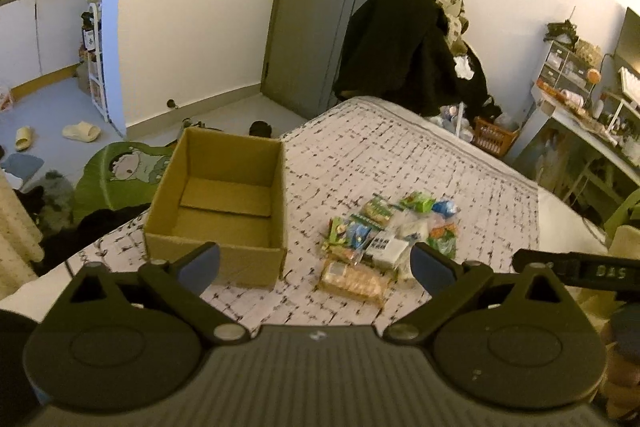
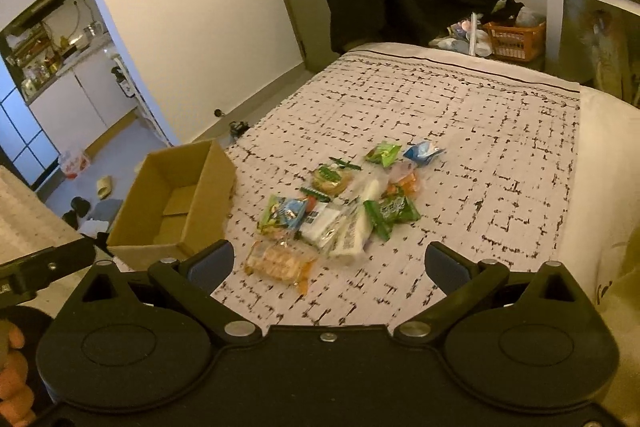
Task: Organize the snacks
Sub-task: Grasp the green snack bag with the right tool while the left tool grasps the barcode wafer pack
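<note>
Roughly a dozen snack packets (image 2: 340, 203) lie heaped on the bed (image 2: 480, 147), directly ahead of the right tool (image 2: 328, 263), jaws apart, nothing held. Left tool (image 1: 316, 263) also spread and unloaded; from it the heap sits ahead-right, the cardboard box (image 1: 218, 259) ahead-left. Nearest: orange cracker pack (image 2: 280, 261), long axis apparently crosswise to the right tool. Right hand looks nearer.
</note>
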Action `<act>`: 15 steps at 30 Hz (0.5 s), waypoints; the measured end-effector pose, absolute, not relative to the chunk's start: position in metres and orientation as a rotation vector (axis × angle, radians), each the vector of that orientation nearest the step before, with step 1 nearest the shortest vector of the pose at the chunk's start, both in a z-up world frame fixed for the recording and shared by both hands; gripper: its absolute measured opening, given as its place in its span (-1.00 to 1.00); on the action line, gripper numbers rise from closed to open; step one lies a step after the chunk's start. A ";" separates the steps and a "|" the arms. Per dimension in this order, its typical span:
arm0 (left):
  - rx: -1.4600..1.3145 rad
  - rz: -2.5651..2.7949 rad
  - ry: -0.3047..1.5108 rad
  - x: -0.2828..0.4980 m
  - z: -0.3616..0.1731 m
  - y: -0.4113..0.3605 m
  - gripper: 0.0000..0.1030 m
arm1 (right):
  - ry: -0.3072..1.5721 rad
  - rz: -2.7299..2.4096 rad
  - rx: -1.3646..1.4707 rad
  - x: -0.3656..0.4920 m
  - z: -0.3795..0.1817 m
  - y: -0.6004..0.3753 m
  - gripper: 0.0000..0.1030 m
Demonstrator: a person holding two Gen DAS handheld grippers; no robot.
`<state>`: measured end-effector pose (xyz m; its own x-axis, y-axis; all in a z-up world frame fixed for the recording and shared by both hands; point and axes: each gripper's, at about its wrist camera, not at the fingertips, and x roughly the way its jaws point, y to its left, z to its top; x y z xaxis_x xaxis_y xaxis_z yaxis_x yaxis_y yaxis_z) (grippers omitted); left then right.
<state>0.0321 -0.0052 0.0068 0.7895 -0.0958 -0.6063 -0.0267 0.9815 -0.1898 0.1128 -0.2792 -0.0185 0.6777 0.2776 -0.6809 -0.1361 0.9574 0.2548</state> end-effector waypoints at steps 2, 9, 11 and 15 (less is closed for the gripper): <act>-0.194 -0.035 0.656 0.036 0.006 -0.006 0.95 | 0.799 0.230 0.200 0.120 -0.020 -0.281 0.99; -0.231 -0.031 0.660 0.048 0.002 -0.009 0.88 | 0.831 0.208 0.223 0.142 -0.028 -0.290 0.90; -0.230 -0.035 0.662 0.052 -0.001 -0.012 0.86 | 0.836 0.205 0.229 0.146 -0.031 -0.292 0.87; -0.245 -0.052 0.683 0.061 -0.008 -0.020 0.76 | 0.858 0.199 0.251 0.160 -0.039 -0.298 0.72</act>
<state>0.0615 -0.0196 -0.0077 0.7753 -0.1272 -0.6187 -0.0327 0.9701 -0.2405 0.1596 -0.2981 -0.0391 0.6386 0.2723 -0.7197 -0.0717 0.9523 0.2968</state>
